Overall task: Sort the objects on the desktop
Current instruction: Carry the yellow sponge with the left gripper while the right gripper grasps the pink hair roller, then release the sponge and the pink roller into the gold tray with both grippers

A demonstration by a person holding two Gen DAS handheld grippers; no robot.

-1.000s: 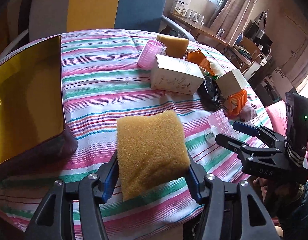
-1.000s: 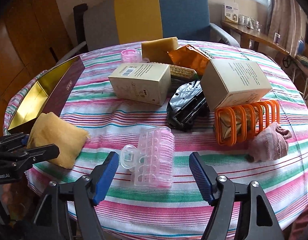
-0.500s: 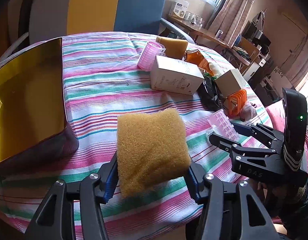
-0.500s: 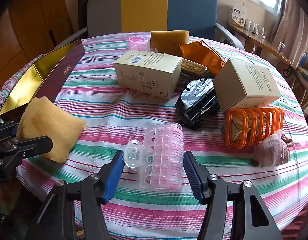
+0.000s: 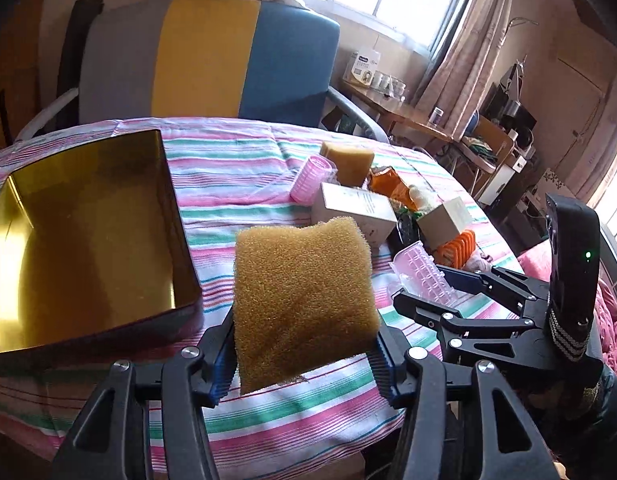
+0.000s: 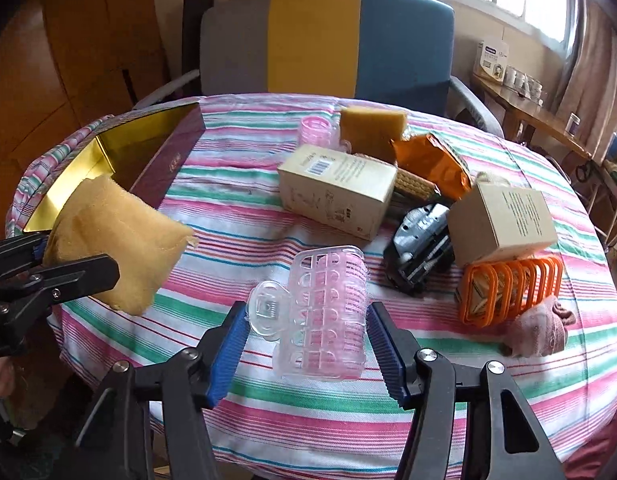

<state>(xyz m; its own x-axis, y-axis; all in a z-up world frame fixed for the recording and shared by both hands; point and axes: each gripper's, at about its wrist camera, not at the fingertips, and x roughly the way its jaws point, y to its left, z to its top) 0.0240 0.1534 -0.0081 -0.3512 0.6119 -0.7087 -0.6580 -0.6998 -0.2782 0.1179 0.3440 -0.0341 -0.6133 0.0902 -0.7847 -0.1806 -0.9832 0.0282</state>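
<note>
Left wrist view: your left gripper (image 5: 304, 354) clamps the sponge (image 5: 302, 304); right gripper (image 6: 308, 354) clamps the hair roller (image 6: 328, 312), which may slip.

Only a barcode shows on the cream box (image 6: 335, 190); its print is unreadable.

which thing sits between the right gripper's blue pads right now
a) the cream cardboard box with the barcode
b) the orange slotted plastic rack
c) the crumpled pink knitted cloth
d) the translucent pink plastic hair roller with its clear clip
d: in the right wrist view the translucent pink plastic hair roller is squeezed between the pads of the right gripper, while the left gripper holds a yellow foam sponge.
</note>
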